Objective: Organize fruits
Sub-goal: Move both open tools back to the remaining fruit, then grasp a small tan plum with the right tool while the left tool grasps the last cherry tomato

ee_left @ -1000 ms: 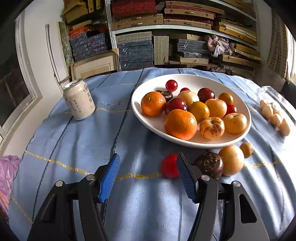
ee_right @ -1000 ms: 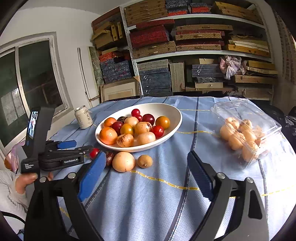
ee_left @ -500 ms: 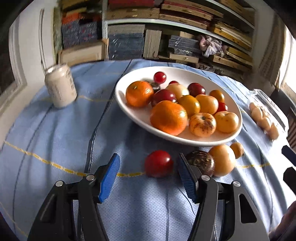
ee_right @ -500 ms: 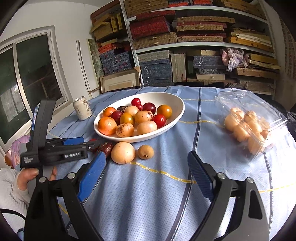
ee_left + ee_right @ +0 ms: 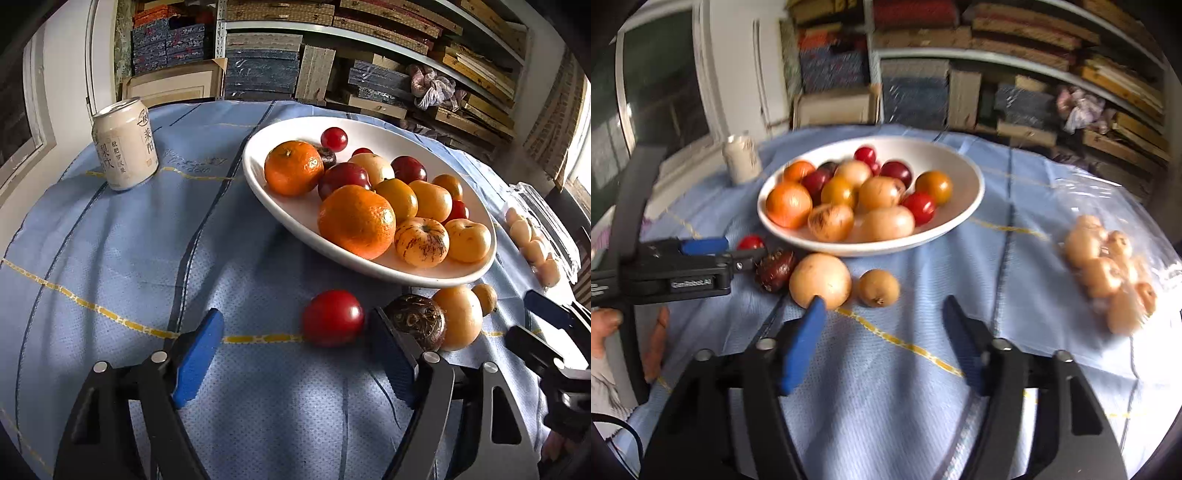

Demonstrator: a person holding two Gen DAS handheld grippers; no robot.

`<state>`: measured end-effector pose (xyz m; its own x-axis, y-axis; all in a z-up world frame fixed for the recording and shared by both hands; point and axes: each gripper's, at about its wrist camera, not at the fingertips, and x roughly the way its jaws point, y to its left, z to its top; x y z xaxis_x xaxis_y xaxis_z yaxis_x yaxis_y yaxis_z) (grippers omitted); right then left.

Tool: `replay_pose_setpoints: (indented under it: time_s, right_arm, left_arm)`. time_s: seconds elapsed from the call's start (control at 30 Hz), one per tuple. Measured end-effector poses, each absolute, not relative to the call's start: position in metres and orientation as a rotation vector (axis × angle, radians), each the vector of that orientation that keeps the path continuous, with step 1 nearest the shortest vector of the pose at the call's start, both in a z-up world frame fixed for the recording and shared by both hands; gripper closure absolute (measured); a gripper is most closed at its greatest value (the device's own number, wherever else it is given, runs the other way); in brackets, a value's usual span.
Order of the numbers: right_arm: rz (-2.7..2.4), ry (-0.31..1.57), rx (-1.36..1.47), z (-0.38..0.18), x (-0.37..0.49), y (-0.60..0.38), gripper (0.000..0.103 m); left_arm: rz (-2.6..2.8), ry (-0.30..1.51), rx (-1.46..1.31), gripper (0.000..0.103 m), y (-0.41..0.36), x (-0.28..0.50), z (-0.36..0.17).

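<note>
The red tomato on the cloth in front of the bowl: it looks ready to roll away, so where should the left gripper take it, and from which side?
Grip the red tomato across its widest middle, coming from the near side. It is round and smooth, the white bowl blocks the far side, and a dark fruit crowds its right. The left gripper is opening, its pads not touching it.
</note>
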<state>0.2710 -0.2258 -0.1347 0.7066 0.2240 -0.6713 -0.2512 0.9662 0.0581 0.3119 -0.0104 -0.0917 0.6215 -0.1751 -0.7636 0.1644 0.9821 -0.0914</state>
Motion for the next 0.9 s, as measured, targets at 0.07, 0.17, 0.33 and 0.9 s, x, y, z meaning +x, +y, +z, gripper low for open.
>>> replay_pose_setpoints:
  time_s: [0.07, 0.17, 0.33, 0.9]
  right_arm:
    - [0.256, 0.739, -0.056, -0.135, 0.277, -0.223, 0.046]
    - [0.26, 0.753, -0.061, -0.137, 0.289, -0.22, 0.053]
    - [0.273, 0.759, -0.022, -0.137, 0.295, -0.226, 0.054]
    - [0.282, 0.842, 0.022, -0.147, 0.309, -0.236, 0.063]
  left_arm:
    - [-0.195, 0.883, -0.012, 0.017, -0.01, 0.313, -0.092]
    - [-0.195, 0.898, 0.009, 0.007, -0.014, 0.315, -0.094]
    - [-0.191, 0.902, 0.016, 0.005, -0.014, 0.316, -0.095]
    - [-0.181, 0.916, 0.088, 0.004, -0.022, 0.313, -0.097]
